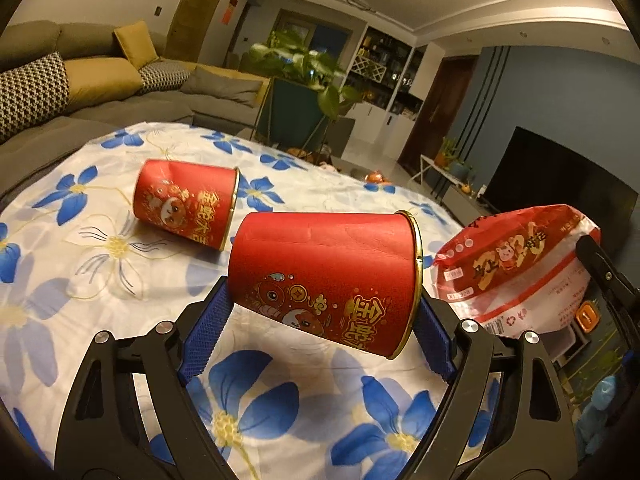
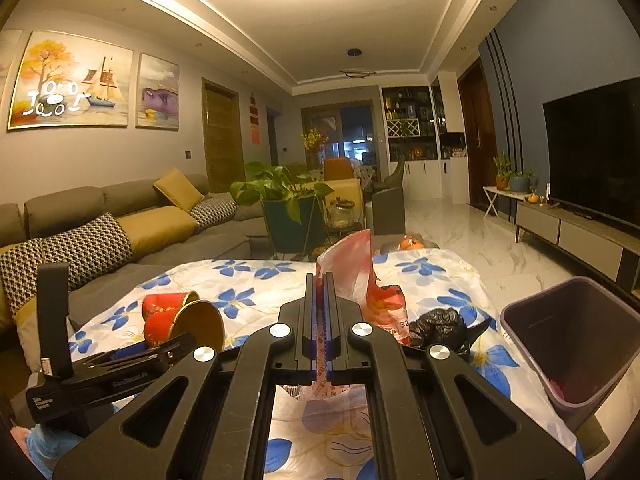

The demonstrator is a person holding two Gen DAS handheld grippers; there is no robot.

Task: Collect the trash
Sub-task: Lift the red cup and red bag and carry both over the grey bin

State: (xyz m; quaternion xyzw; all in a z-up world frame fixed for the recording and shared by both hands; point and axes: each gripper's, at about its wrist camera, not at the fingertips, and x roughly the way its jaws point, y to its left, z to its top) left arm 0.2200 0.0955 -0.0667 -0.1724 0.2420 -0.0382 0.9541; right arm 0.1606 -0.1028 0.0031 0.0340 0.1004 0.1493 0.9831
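A red paper cup [image 1: 324, 272] with gold print lies sideways between the blue pads of my left gripper [image 1: 322, 300], which is shut on it end to end. In the right wrist view this cup [image 2: 200, 324] shows its open mouth. A second red cup [image 1: 184, 204] lies on its side on the floral cloth behind it. My right gripper [image 2: 321, 280] is shut on the edge of a red-and-white plastic bag [image 2: 352, 264], which stands up past its fingertips. The same bag [image 1: 516, 272] shows at the right of the left wrist view.
A flowered tablecloth [image 1: 100, 280] covers the table. A crumpled black plastic bag [image 2: 440, 328] lies beside the held bag. A dark purple bin [image 2: 572, 344] stands at the table's right edge. A sofa [image 2: 120, 232] runs along the left, and a planter [image 2: 292, 220] stands beyond the table.
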